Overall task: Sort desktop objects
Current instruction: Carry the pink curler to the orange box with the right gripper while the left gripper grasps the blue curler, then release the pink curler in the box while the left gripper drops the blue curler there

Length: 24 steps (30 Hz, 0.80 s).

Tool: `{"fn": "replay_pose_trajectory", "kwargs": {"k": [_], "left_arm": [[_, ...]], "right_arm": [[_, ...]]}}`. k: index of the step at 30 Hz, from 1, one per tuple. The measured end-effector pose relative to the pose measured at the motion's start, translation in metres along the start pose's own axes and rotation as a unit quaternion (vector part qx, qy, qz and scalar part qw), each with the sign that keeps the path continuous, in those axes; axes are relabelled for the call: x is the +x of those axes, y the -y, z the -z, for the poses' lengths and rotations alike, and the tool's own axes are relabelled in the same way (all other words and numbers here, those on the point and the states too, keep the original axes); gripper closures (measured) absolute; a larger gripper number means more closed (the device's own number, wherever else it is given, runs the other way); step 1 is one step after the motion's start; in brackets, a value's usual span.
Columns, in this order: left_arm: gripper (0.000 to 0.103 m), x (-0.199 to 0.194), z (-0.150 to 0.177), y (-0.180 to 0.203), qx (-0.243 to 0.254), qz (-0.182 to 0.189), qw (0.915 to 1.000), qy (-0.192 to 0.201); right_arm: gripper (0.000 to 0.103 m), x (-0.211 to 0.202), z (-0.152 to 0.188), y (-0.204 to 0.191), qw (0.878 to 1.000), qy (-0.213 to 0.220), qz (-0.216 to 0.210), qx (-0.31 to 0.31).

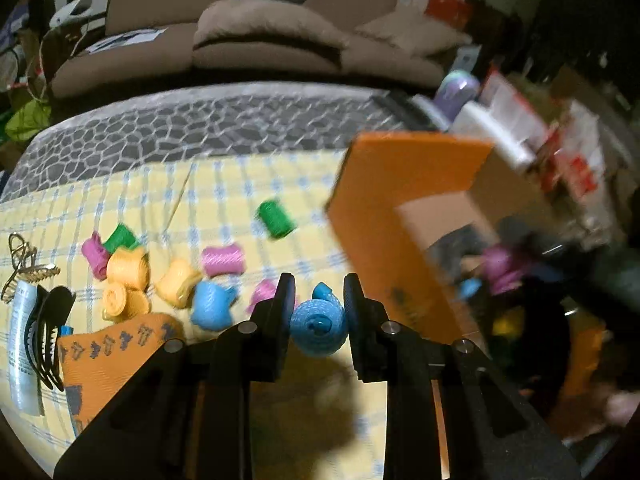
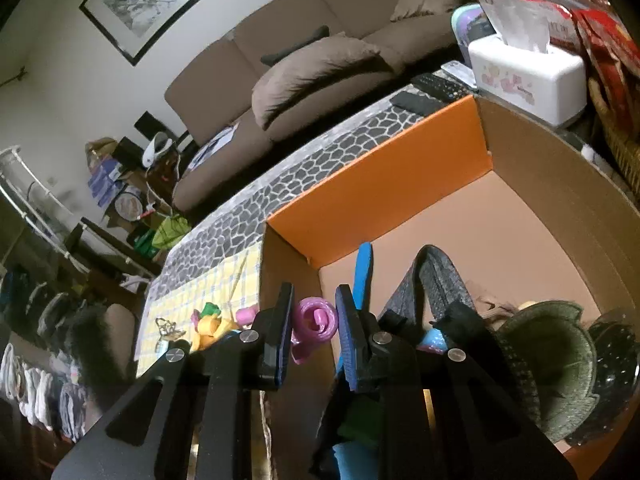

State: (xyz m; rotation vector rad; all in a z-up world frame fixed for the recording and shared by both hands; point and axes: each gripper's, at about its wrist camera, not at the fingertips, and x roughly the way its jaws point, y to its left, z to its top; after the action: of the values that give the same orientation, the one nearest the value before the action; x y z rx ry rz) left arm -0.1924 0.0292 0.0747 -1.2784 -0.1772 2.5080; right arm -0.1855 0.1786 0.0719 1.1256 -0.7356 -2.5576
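Left hand-held gripper point(image 1: 319, 300), bottom centre of the left wrist view: jaws clamped on a blue hair roller point(image 1: 318, 327), pinched across its round body with the coiled end facing the camera. Side grip makes sense, the roller is squashy and would roll if taken end-on. It looks lifted clear of the yellow checked cloth point(image 1: 224, 196) on the counter, shadow under it.

More rollers lie loose on the cloth at centre left: green roller point(image 1: 276, 219) alone near frame centre, pink roller point(image 1: 222, 260), yellow rollers point(image 1: 128, 268) in a clump, another blue roller point(image 1: 211, 304) just beside the left finger. Black hair claw clip point(image 1: 48, 332) and gold clip point(image 1: 22, 264) at far left, apart from the rollers, likely a different sort group.

Orange cardboard box point(image 1: 384, 216) stands at right of the frame, open top. Probably the drop target, so it sits near the pile.

Right hand-held gripper point(image 2: 313, 312), bottom centre of the right wrist view: shut on a pink roller point(image 2: 316, 322), held over the near wall of the box point(image 2: 380, 176). Box already holds items: grey felt piece point(image 2: 436, 280), dark green bowl-like thing point(image 2: 548, 360), blue strip point(image 2: 364, 276). Judgement: the pink one is close to release, the blue one goes in after it.
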Motion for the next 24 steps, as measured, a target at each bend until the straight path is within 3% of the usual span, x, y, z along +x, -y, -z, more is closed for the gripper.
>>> {"fn": "replay_pose_trajectory", "kwargs": {"k": [7,14,24], "left_arm": [[0.080,-0.022,-0.021,0.031,0.005,0.056,0.9984,0.010],[0.080,-0.008,-0.040,0.052,0.009,0.054,0.9985,0.001],[0.080,0.017,-0.038,0.066,0.015,0.045,0.9988,-0.014]], "right_arm": [[0.080,0.007,0.002,0.007,1.000,-0.008,0.004,0.015],[0.074,-0.003,-0.003,0.015,0.999,0.005,0.002,0.038],[0.071,-0.012,-0.007,0.025,0.999,0.012,0.002,0.046]]}}
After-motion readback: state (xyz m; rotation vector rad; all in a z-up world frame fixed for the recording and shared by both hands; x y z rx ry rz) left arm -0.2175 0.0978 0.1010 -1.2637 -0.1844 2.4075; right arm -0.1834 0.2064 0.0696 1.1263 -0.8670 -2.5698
